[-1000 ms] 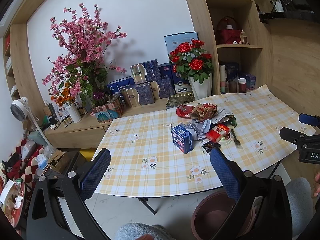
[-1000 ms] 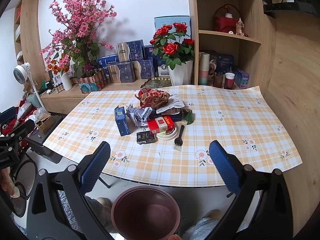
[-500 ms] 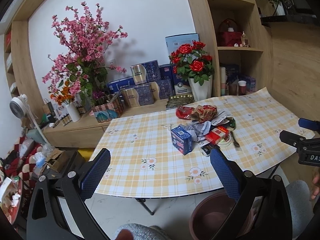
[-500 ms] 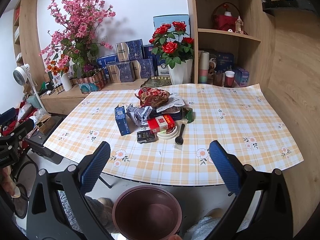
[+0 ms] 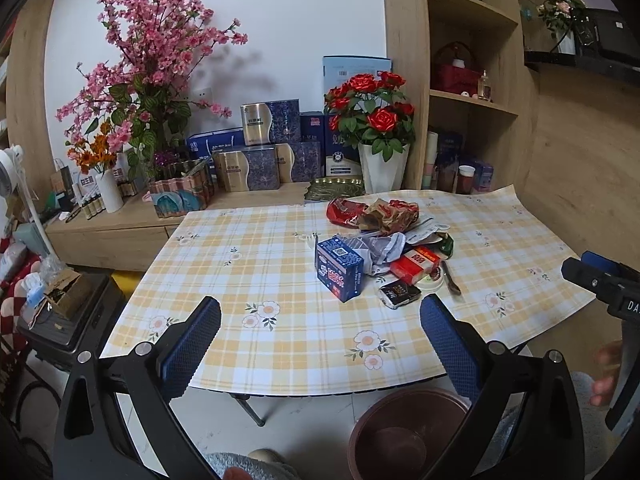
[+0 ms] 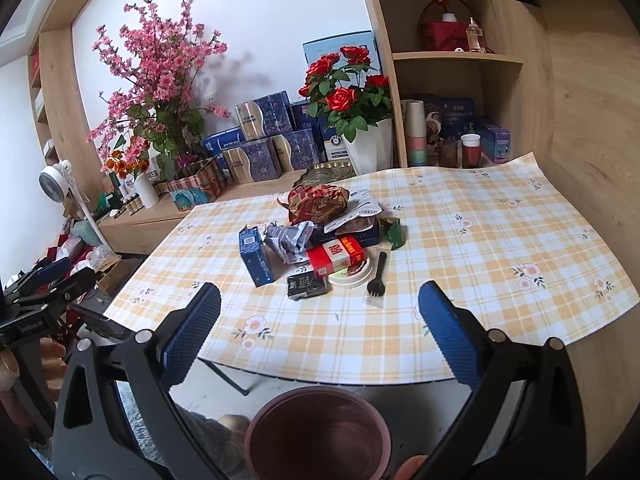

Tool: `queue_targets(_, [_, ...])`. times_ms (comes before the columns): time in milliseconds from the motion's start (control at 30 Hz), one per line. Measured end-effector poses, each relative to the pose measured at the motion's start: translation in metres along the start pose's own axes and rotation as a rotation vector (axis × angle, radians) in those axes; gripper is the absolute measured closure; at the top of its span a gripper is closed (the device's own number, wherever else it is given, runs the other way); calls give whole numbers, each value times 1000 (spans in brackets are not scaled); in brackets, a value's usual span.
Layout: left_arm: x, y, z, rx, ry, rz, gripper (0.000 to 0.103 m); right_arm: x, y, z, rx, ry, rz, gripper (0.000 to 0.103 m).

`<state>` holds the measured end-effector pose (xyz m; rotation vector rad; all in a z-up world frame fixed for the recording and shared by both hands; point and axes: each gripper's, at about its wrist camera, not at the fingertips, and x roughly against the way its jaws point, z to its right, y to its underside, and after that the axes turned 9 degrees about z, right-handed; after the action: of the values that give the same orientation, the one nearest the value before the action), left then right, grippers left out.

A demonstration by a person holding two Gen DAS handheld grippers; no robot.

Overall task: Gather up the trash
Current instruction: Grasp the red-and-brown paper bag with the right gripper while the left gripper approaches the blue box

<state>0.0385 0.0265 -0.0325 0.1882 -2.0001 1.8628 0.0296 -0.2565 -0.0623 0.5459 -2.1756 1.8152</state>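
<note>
Here, both grippers are hanging open and empty before the table's near edge: the left gripper [image 5: 320, 344] and right gripper [image 6: 319, 334]. Collecting is seemingly not yet begun. The trash pile [image 6: 320, 236] is sitting mid-table at twelve o'clock; the brown bin [image 6: 318, 432] is waiting on the floor at six o'clock. Next likely calls for reaching forward to the nearest packet. A checked cloth [image 6: 500, 248] is covering the table; flowers and shelves are standing behind
</note>
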Motion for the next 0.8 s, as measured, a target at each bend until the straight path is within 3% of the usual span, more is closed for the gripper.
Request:
queue_targets(100, [-15,4,-7,23,-17,-10,5,-23,-4,4,29,24,-72,6])
queue_targets(300, [-49,10,-23,90,5,-55,5,-62,-17,0,105,47,-76,5])
queue_targets(467, [-80,14,-39,139,-72,-84,5,-118,-32,-16,186,25,-106,6])
queue_targets(667, [-108,21,-62,189,-120,-81,5,-226,-62,-53,368,27,-161,6])
queue_targets(800, [-124,26,-70,207,-100,-107,5,-309,-72,-64,379,75,-280,6])
